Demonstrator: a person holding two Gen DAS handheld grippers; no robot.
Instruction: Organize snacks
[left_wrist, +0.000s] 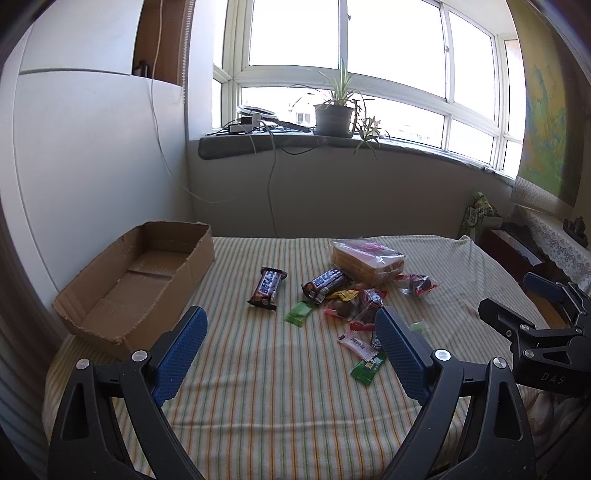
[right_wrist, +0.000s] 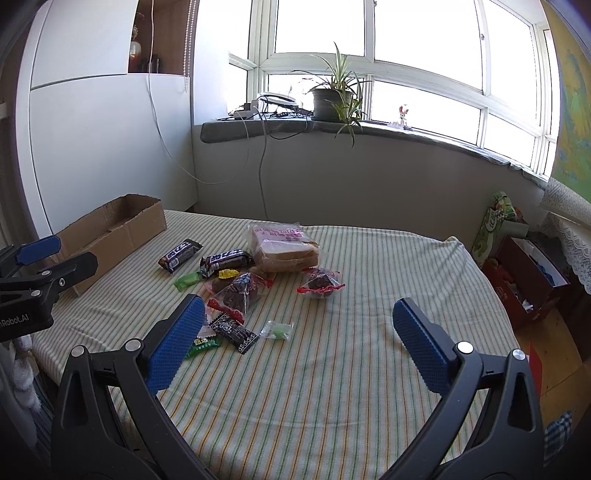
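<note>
From the left wrist view, the left gripper (left_wrist: 291, 334) hangs above the striped bedcover (left_wrist: 258, 369) with its blue pads spread wide and nothing between them. To its left an open cardboard box (left_wrist: 107, 326) sits at the bed's edge by the white wall, its inside bare. Ahead, a chocolate bar (left_wrist: 267, 288) lies alone between the box and the main heap. A second chocolate bar (left_wrist: 325, 283) leans against the bagged sliced bread (left_wrist: 364, 260), with small wrapped candies spread in front, among them a green candy (left_wrist: 298, 313) and a pink wafer packet (left_wrist: 356, 344). The right gripper (left_wrist: 517, 306) shows at the right edge, seen side-on; from here I cannot tell how its fingers stand.

From the right wrist view, the right gripper (right_wrist: 297, 332) is held over the bedcover (right_wrist: 369, 295), pads well apart and empty. The snack heap lies ahead and to the left: the bread (right_wrist: 286, 251) at the back, both bars (right_wrist: 180, 255) (right_wrist: 226, 260) beside it, a black candy packet (right_wrist: 234, 332) close to the left pad. The box (right_wrist: 110, 229) stands further left, past the left gripper (right_wrist: 55, 254). A potted plant (right_wrist: 332, 99) stands on the windowsill.
</note>
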